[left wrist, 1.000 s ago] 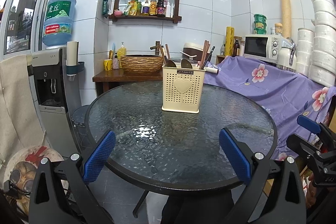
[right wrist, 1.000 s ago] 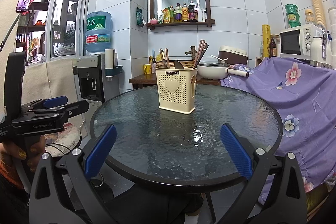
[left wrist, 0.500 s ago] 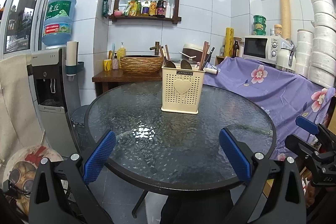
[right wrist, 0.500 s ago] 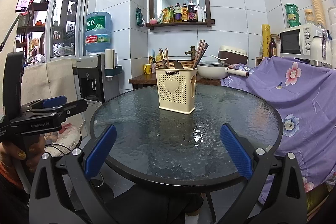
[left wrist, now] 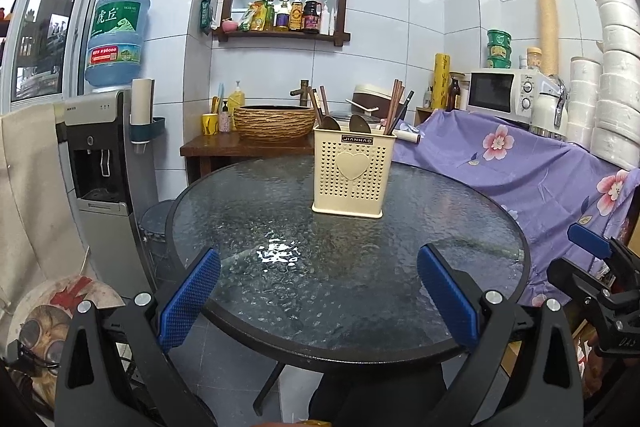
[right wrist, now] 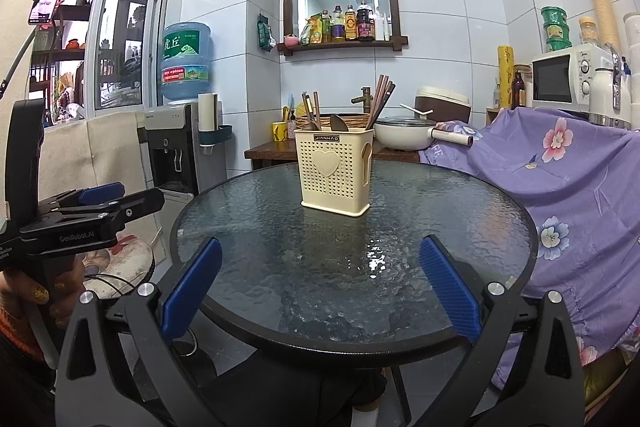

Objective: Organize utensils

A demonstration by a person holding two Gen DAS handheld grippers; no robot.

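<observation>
A cream perforated utensil holder (left wrist: 350, 173) with a heart on its front stands upright on the round glass table (left wrist: 280, 227); it also shows in the right wrist view (right wrist: 334, 173). Chopsticks (right wrist: 380, 101) and spoons (left wrist: 358, 125) stick up out of it. My left gripper (left wrist: 318, 299) is open and empty, held over the table's near edge. My right gripper (right wrist: 320, 293) is open and empty, also over the near edge. Each gripper shows at the side of the other's view: the right one (left wrist: 592, 267) and the left one (right wrist: 92, 205).
A purple flowered cloth (left wrist: 540, 167) covers a counter at the right, with a microwave (left wrist: 504, 93) on it. A water dispenser (left wrist: 100, 163) stands at the left. A wooden side table (left wrist: 248, 147) with a woven basket and a white pot (right wrist: 404, 135) is behind the glass table.
Both grippers have barely shifted. Nothing was taken hold of or let go.
</observation>
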